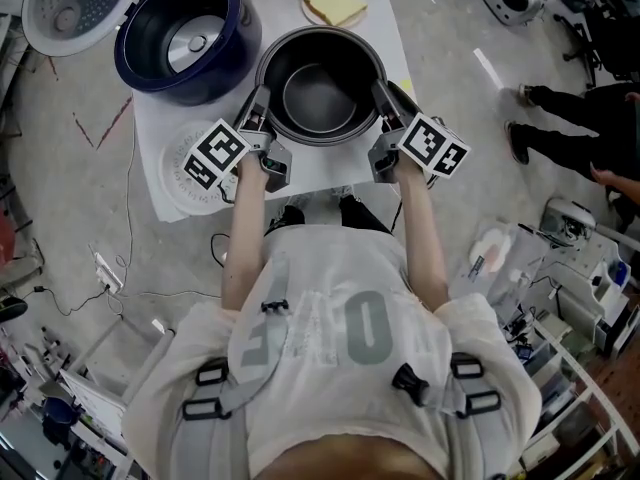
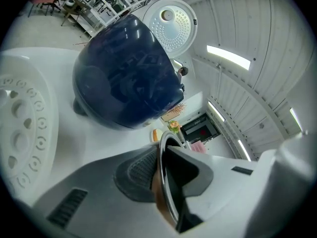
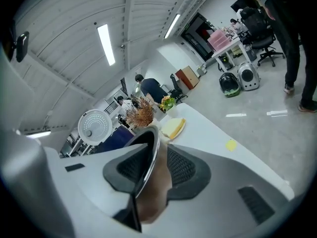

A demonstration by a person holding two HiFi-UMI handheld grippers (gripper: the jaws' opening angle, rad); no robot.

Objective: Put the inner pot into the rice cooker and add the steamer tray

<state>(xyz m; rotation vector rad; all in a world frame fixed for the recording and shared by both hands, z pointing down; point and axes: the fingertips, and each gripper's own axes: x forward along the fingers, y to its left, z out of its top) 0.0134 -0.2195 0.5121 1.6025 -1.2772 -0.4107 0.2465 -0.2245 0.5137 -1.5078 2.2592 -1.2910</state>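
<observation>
On the table (image 1: 155, 128) the rice cooker (image 1: 188, 33) stands open, up-left of the inner pot (image 1: 322, 86), which is mid-table just beside it, w/ the steamer tray (image 1: 180, 183) near its lower left. Left gripper (image 1: 260, 103) & right gripper (image 1: 384, 100) each pinch the pot's rim on opposite sides. Best approach: lift both evenly, keep the pot level, clear the cooker's wall, then lower straight in.

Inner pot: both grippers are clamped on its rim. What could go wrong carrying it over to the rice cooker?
1. The left gripper and right gripper pinch only the thin rim of the inner pot, on opposite sides; uneven lifting could tilt it or let it slip.
2. The rice cooker stands close on the left; the pot's base may clip its wall.
3. The steamer tray lies by the left gripper and could get knocked.
</observation>
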